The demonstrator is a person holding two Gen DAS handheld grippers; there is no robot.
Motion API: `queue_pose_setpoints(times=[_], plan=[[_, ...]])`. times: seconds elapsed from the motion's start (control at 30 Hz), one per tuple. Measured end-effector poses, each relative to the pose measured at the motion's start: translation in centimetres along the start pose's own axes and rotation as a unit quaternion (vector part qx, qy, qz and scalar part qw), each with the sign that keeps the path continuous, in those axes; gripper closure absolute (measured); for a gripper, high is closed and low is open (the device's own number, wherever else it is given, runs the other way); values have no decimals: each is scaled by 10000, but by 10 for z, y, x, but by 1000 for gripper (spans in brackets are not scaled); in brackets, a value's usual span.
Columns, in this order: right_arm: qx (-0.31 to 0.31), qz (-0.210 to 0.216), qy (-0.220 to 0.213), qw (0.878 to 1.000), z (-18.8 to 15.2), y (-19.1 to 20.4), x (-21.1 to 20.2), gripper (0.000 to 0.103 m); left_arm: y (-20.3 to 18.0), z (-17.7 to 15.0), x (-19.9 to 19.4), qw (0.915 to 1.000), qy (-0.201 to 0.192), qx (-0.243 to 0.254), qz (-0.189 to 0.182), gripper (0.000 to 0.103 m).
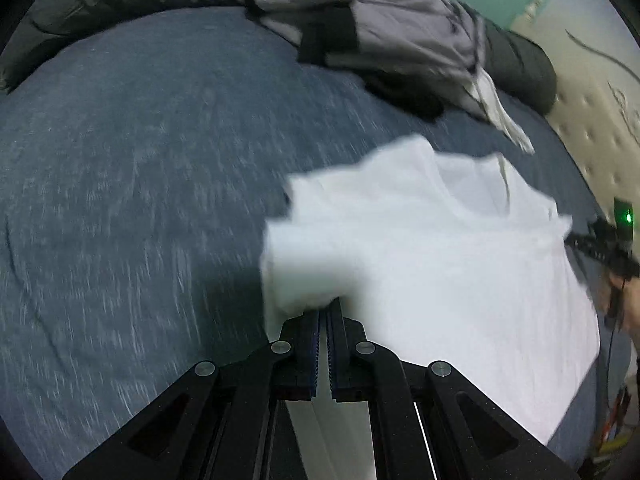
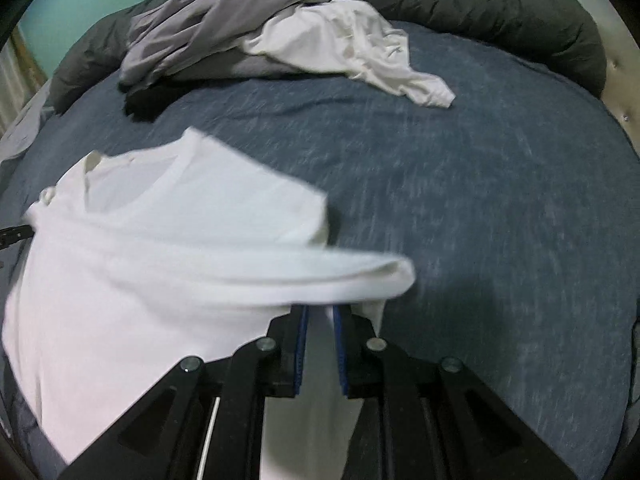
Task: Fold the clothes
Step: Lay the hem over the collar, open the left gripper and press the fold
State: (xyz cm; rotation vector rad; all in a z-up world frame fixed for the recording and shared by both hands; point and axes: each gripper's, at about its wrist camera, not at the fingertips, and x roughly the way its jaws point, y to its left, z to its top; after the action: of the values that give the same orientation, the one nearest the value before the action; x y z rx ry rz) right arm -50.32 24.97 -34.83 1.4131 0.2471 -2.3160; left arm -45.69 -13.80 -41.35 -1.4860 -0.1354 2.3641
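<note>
Pinched shut in your left claw and nearly shut right claw, the white T-shirt hung crosswise between them, collar toward the far bed.

Your plain white cotton T-shirt lies partly folded on the near side of the bed, collar toward the far side, its near edge lifted off the surface. Farther back sits a pile of unfolded clothes: a grey garment and a crumpled white one.

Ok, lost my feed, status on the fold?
Left gripper and right gripper both clamped on white cotton T-shirt. Shirt over blue bedsheet. Path clear.
</note>
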Motion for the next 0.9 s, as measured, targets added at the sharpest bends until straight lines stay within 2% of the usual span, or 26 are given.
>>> queue_pose_setpoints(times=[0.17, 0.33, 0.43, 0.5, 0.53, 0.57, 0.6, 0.63, 0.7, 0.9], plan=[[224, -164, -155, 9995, 21, -11, 10, 91, 14, 26, 10, 9992, -259, -289, 70, 100], [594, -235, -501, 9967, 34, -29, 2, 91, 23, 51, 6, 9968, -538, -573, 164, 99], [887, -102, -656, 9938, 36, -42, -1, 91, 31, 54, 4, 9956, -559, -742, 132, 99], [921, -115, -625, 9937, 31, -48, -2, 91, 34, 52, 4, 9955, -559, -759, 105, 94], [953, -123, -581, 9937, 26, -53, -2, 89, 36, 50, 4, 9955, -564, -762, 59, 92], [1017, -36, -527, 9934, 23, -57, 0, 85, 38, 50, 4, 9953, -539, -803, 5, 84], [1092, 44, -460, 9929, 20, -60, 3, 73, 40, 49, 6, 9950, -508, -854, -66, 74], [1133, 87, -488, 9923, 16, -62, 1, 64, 41, 47, 7, 9945, -472, -915, -178, 71], [1180, 232, -537, 9913, 11, -64, 0, 62, 37, 45, 9, 9944, -506, -883, -274, 66], [954, 536, -538, 9925, 13, -48, 7, 62, 36, 46, 17, 9943, -513, -851, -389, 66]])
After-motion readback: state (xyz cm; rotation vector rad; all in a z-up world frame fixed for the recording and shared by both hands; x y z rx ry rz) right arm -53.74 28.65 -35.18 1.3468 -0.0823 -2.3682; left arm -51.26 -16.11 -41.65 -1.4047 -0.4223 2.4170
